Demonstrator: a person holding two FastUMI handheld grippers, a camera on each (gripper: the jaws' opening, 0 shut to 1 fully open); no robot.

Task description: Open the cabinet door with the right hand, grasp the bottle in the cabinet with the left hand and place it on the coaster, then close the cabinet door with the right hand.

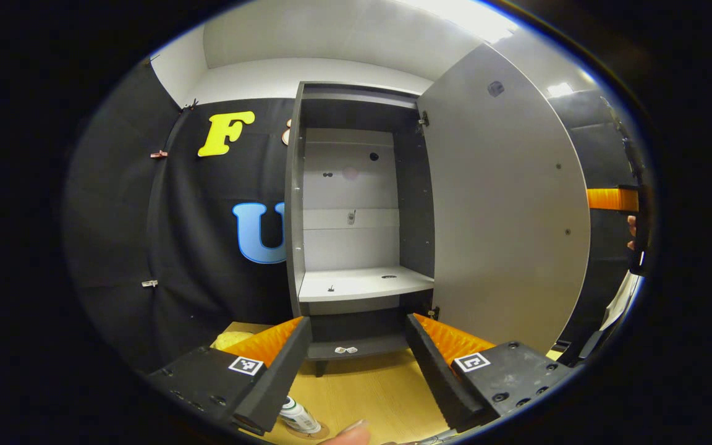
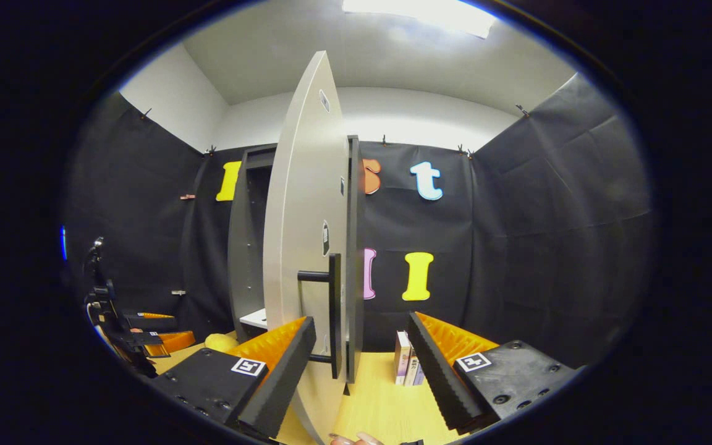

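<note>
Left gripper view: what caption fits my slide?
Open left gripper faces the open cabinet; bottle sits below on the table.

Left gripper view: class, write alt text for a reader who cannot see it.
An open hand-held gripper faces a grey cabinet whose door stands wide open and whose shelf is bare. A small bottle stands on the wooden table below.

Surfaces: mostly matt board and cloth

Grey cabinet door (image 2: 300, 204) smooth matt laminate, dark matt bar handle (image 2: 333, 309); pale shelf (image 1: 362, 284) smooth; light wooden tabletop (image 1: 368, 389) with fine grain, slight sheen; black cloth wall (image 2: 547, 235) matt, creased.
</note>
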